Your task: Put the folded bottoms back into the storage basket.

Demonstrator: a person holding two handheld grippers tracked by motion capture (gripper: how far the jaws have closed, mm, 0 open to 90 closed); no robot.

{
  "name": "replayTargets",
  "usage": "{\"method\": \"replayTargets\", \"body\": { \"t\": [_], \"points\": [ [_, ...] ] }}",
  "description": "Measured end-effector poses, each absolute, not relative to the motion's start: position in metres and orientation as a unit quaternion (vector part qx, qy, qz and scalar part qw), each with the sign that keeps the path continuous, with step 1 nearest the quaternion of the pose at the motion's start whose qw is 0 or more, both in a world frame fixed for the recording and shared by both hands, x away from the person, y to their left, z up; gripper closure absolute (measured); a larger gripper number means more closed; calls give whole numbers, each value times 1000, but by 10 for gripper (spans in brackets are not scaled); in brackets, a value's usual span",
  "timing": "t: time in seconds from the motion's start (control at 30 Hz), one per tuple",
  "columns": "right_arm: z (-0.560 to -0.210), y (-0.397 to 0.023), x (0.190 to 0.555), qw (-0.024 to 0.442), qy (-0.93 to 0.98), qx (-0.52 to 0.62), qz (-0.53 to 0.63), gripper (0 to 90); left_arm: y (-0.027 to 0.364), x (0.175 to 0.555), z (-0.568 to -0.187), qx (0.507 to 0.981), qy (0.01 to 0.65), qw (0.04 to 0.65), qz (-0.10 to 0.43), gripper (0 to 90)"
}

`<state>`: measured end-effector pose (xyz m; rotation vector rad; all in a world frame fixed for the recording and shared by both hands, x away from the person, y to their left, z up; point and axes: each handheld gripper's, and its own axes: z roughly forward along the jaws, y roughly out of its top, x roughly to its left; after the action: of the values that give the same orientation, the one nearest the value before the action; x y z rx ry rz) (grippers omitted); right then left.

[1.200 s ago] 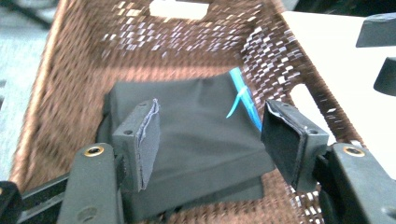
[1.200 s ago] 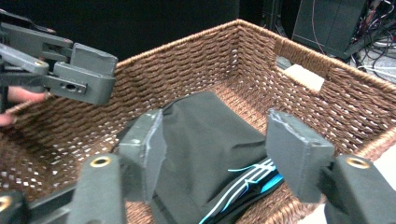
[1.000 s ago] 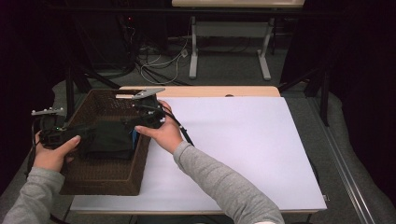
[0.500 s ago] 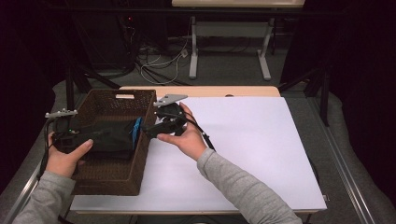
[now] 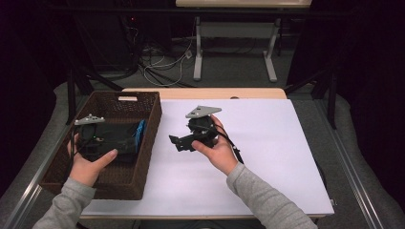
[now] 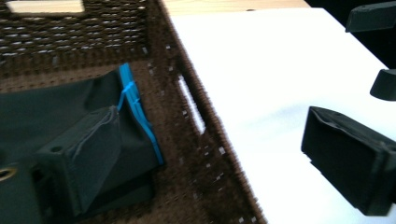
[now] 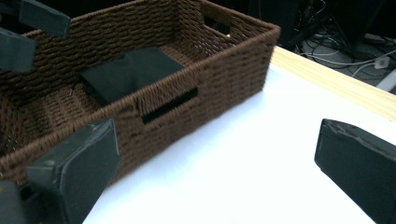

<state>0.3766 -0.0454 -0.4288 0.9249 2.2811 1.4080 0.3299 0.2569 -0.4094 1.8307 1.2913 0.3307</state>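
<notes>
Wicker, the brown basket (image 5: pixel 145 143) at the table's left holds a folded black cloth (image 5: pixel 119 140) with blue trim. The left gripper (image 5: pixel 102 143) hangs over it, jaws just opened and empty. The right gripper (image 5: pixel 179 141) hovers released over the white sheet (image 5: pixel 277 157), just right of the basket.

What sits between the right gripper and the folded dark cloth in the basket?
The basket's woven side wall with its handle slot, seen in the right gripper view, separates the right gripper from the dark cloth.

nothing here can be read. the pale tag (image 5: pixel 127 98) on the far wall of the wicker basket (image 5: pixel 152 125) looks blank from where i stand, and the dark folded cloth (image 6: pixel 70 121) with its blue edge carries no lettering, brand or number that i can make out.
</notes>
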Motion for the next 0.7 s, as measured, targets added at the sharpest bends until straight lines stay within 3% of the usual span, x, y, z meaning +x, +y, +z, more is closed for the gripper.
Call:
{"method": "replayTargets", "body": {
  "t": [0.7],
  "points": [
    [-429,-131,356,184,771,355,495,0,208,339,-417,747,476,447,124,1]
  ]
}}
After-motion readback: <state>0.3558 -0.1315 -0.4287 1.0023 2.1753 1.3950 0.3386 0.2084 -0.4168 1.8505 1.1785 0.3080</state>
